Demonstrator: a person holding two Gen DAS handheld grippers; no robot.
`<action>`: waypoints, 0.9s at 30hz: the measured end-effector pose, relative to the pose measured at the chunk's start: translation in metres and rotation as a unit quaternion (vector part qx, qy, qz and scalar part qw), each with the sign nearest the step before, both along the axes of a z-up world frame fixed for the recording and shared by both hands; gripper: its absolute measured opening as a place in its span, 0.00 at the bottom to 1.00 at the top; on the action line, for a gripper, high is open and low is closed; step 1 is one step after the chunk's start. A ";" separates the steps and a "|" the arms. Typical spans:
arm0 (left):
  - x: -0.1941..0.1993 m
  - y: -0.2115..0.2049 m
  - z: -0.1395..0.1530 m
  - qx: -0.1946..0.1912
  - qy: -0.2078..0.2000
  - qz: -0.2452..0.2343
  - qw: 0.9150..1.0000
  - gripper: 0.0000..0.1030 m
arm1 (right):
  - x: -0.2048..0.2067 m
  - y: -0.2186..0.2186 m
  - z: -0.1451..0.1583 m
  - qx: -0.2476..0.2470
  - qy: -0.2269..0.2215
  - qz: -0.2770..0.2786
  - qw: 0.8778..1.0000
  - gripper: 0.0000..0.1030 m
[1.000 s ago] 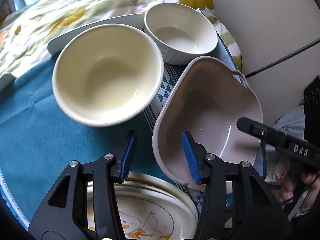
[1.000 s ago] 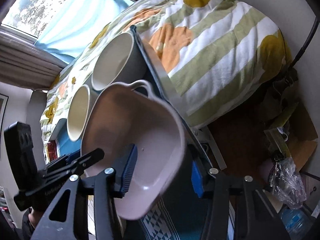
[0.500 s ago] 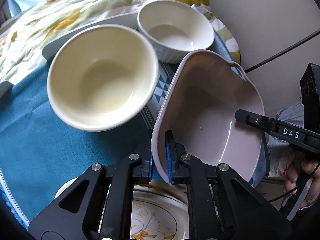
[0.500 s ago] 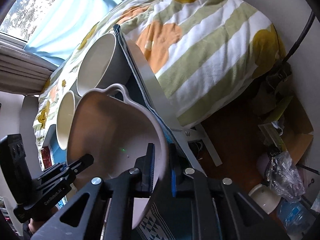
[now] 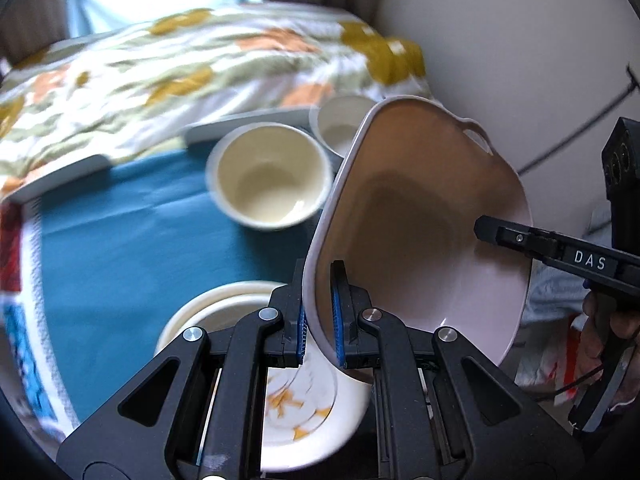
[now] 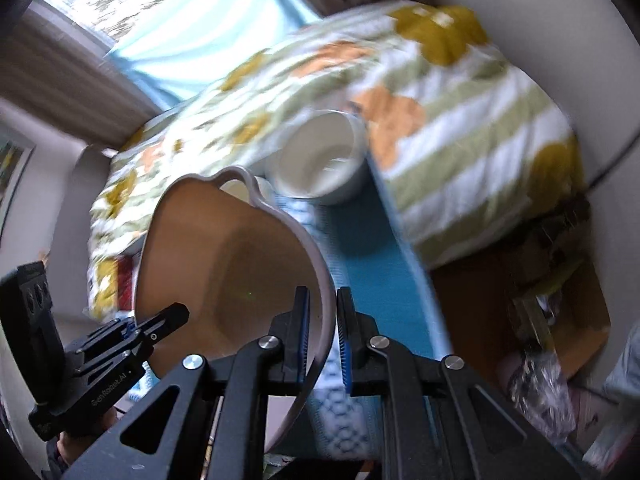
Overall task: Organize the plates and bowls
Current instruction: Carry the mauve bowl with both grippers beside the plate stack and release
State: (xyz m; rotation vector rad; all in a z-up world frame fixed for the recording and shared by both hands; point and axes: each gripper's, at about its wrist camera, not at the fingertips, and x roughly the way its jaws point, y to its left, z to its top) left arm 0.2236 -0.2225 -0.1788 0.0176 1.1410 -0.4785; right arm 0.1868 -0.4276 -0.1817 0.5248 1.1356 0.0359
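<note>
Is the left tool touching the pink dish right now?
Touching. The left wrist view shows the left tool with both blue pads pressed on the pink dish's rim.

Three bowls (image 5: 420,232), apparently two stacked plates (image 5: 312,432), two claws (image 5: 319,320)

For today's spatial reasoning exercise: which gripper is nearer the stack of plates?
Left. The left gripper hangs just above the stack of plates, gripping the pink bowl; the right gripper holds the bowl's far rim.

Bare teal cloth (image 5: 120,240) lies open left of the cream bowl (image 5: 270,176); stacked plates (image 5: 224,312) sit below.
</note>
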 end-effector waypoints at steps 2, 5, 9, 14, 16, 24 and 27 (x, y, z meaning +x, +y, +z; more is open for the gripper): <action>-0.010 0.027 0.013 -0.002 -0.010 0.028 1.000 0.09 | 0.002 0.023 0.012 0.008 -0.013 0.030 0.999 0.12; -0.028 0.070 0.029 0.007 -0.024 0.074 0.997 0.09 | 0.005 0.065 0.021 0.007 -0.024 0.082 0.996 0.12; -0.051 0.135 0.035 0.016 -0.026 0.134 0.991 0.09 | 0.008 0.128 0.020 0.011 -0.022 0.142 0.990 0.12; -0.074 0.221 0.022 0.019 -0.008 0.196 0.980 0.09 | 0.012 0.214 0.004 0.018 -0.003 0.204 0.979 0.12; -0.079 0.254 0.009 0.018 0.008 0.214 0.977 0.09 | 0.014 0.247 -0.008 0.016 0.007 0.221 0.975 0.12; -0.065 0.332 -0.055 0.023 0.060 0.223 0.973 0.09 | 0.030 0.326 -0.065 0.003 0.056 0.231 0.971 0.12; -0.054 0.345 -0.075 0.024 0.072 0.216 0.973 0.09 | 0.041 0.342 -0.086 0.004 0.073 0.221 0.972 0.12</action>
